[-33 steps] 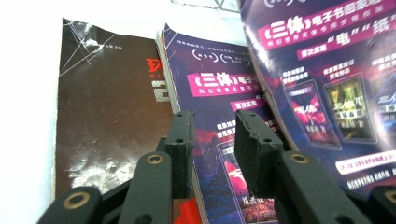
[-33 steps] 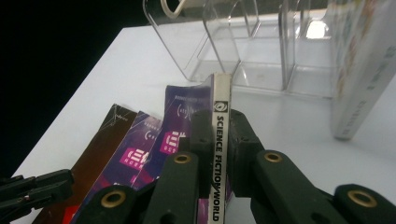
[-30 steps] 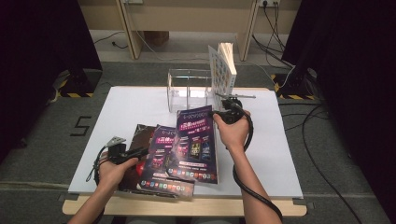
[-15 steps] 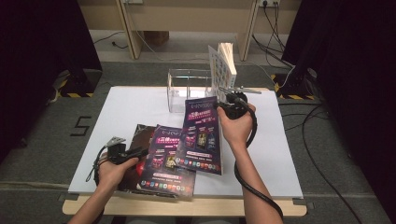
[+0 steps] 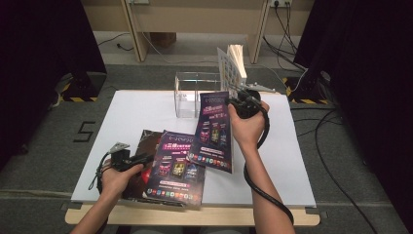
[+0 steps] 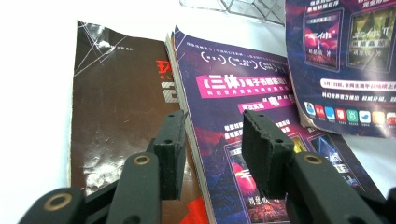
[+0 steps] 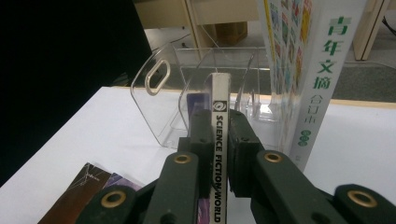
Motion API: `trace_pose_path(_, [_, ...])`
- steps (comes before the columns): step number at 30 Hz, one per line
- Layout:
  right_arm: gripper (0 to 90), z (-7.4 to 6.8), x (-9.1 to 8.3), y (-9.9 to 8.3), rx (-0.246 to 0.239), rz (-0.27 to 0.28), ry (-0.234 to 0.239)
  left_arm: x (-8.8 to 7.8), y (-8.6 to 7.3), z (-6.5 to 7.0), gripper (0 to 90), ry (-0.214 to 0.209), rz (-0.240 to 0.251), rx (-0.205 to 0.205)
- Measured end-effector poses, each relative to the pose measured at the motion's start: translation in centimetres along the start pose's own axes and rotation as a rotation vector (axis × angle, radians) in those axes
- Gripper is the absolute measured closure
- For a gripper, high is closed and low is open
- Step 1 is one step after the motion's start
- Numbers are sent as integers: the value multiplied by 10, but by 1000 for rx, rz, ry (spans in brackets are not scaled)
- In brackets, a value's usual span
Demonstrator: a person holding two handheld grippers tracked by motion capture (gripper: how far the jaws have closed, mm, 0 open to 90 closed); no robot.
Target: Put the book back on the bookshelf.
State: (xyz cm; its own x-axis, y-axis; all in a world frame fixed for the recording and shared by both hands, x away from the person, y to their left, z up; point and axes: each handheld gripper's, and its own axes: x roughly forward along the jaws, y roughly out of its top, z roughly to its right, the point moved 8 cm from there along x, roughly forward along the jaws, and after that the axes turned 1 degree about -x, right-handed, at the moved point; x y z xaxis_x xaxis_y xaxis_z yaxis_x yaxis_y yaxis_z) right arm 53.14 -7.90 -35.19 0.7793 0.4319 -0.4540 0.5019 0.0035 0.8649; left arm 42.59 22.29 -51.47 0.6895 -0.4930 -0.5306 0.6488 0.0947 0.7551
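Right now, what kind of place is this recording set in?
Probably a lab or studio recording bay: a white-topped table on grey carpet, black curtains on both sides, and loose cables across the floor.

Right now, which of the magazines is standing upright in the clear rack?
The white-spined magazine at the rack's right end; the others lie on the table or hang from the right gripper.

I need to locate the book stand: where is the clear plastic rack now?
In the high view the clear plastic rack stands at the table's far edge, near the middle, just left of the upright book.
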Motion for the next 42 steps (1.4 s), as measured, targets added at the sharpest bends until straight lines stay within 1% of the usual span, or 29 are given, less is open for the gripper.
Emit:
trace_pose_path(7, [832,-1,-2,10,-14,27,-15,-1,-1,0,588,3,4,-5])
trace_pose_path(12, [832,0,-3,18,-16,47,-33,-2,-2,-2,587,9,2,-3])
trace_pose_path(16, [832,0,-4,24,-29,59,-40,-3,-2,-3,584,10,7,-8])
trace_pose_path(21, [832,-1,-3,32,-26,68,-47,-2,-2,-3,577,11,7,-7])
trace_pose_path(26, [832,0,-2,38,-35,88,-60,-1,-4,-3,575,9,2,-6])
trace_pose_path(30, [833,-1,-1,42,-32,100,-67,-2,-4,-4,575,9,3,-6])
trace_pose_path(37, [832,-4,2,52,-50,126,-80,-1,-4,-3,574,8,4,-9])
trace_pose_path(38, [833,-4,2,53,-58,127,-86,-1,-4,-3,574,8,4,-10])
trace_pose_path(39, [832,-5,3,54,-48,129,-84,-2,-4,-4,575,9,1,-4])
trace_pose_path(42, [833,-5,4,59,-55,139,-91,-2,-4,-5,574,12,2,-5])
